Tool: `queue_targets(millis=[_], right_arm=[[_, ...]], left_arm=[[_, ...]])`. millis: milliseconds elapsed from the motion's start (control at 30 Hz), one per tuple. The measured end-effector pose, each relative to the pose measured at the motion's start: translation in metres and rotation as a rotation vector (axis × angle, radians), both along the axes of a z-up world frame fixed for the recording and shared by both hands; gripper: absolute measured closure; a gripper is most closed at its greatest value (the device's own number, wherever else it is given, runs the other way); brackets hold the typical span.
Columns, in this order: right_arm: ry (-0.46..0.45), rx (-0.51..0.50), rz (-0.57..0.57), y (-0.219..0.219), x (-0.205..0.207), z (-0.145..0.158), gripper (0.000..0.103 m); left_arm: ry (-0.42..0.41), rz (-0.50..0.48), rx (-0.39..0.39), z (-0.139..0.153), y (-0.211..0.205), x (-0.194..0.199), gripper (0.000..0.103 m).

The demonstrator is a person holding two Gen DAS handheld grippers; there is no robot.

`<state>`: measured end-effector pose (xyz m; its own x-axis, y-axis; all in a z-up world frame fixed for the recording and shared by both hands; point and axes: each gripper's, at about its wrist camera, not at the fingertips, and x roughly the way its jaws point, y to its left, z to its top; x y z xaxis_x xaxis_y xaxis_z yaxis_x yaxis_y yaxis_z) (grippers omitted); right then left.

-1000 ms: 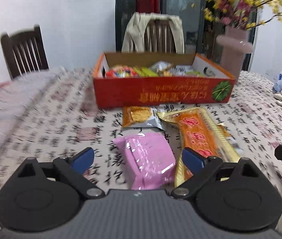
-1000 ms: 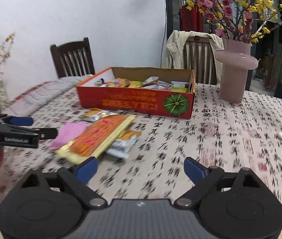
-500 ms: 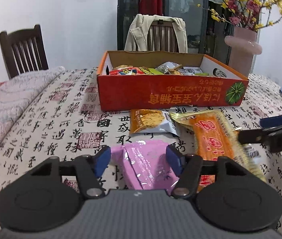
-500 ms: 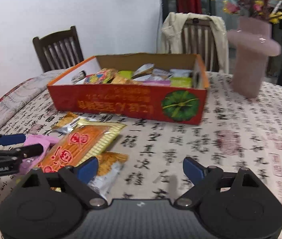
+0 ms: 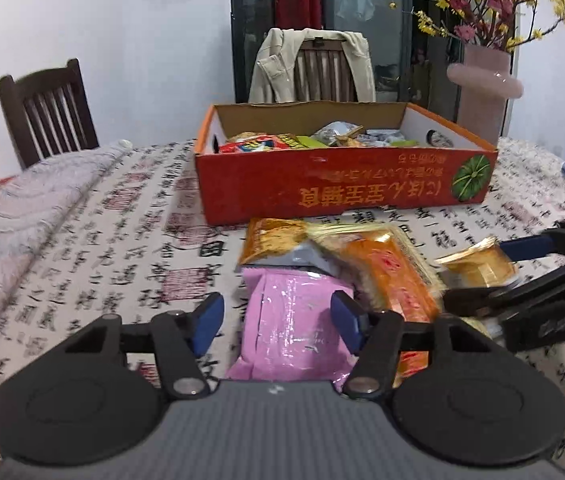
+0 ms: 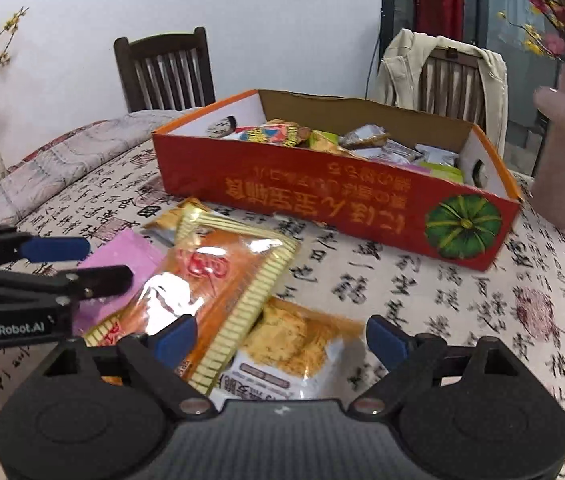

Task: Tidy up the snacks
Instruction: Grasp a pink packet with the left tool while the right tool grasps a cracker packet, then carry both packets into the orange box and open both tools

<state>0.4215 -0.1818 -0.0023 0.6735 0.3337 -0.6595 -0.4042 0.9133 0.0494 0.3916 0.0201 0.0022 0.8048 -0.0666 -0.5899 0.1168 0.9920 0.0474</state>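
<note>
Calligraphy-print tablecloth [image 5: 94,264] fills both views. My left gripper [image 5: 276,320] has just been closing; its jaws straddle the pink packet [image 5: 294,320], contact unclear. My right gripper [image 6: 276,340], tilted down, gapes wide over the white-and-orange snack bag [image 6: 290,352], not touching it.

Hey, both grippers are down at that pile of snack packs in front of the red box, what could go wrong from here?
1. The pink packet is tucked under the long orange pack; lifting it with the left gripper may drag that pack along.
2. The right gripper stands open over the overlapping packs, so it might grab two.
3. The grippers are close and could collide.
</note>
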Motion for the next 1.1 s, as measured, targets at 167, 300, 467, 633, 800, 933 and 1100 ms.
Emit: queue_targets(millis=[167,300,467,633,800,933,1100], right_arm=[[0.043,0.092,-0.091,-0.046,-0.007,-0.002,0.018],[0.048,0.126,-0.142,-0.065,-0.009,-0.002,0.033],[0.013,0.083,-0.075,-0.045,-0.004,-0.002,0.035],[-0.005,0.053,-0.063,-0.039,-0.005,-0.005,0.048],[-0.005,0.058,-0.061,-0.055,-0.039,0.001,0.05],[-0.001,0.108,-0.064,-0.074,-0.088,0.005,0.05],[0.009,0.151,-0.119,-0.103,-0.134,0.001,0.05]], left_arm=[[0.041,0.004,-0.032,0.004,0.007,-0.001,0.034],[0.076,-0.023,-0.086,0.002,0.002,-0.001,0.03],[0.096,-0.037,-0.062,-0.002,-0.004,0.005,0.042],[0.09,-0.024,-0.052,0.004,-0.001,-0.011,0.042],[0.031,0.014,-0.089,0.027,0.011,-0.059,0.042],[0.004,0.038,-0.157,0.042,0.019,-0.099,0.042],[-0.005,0.047,-0.147,0.051,0.014,-0.117,0.042]])
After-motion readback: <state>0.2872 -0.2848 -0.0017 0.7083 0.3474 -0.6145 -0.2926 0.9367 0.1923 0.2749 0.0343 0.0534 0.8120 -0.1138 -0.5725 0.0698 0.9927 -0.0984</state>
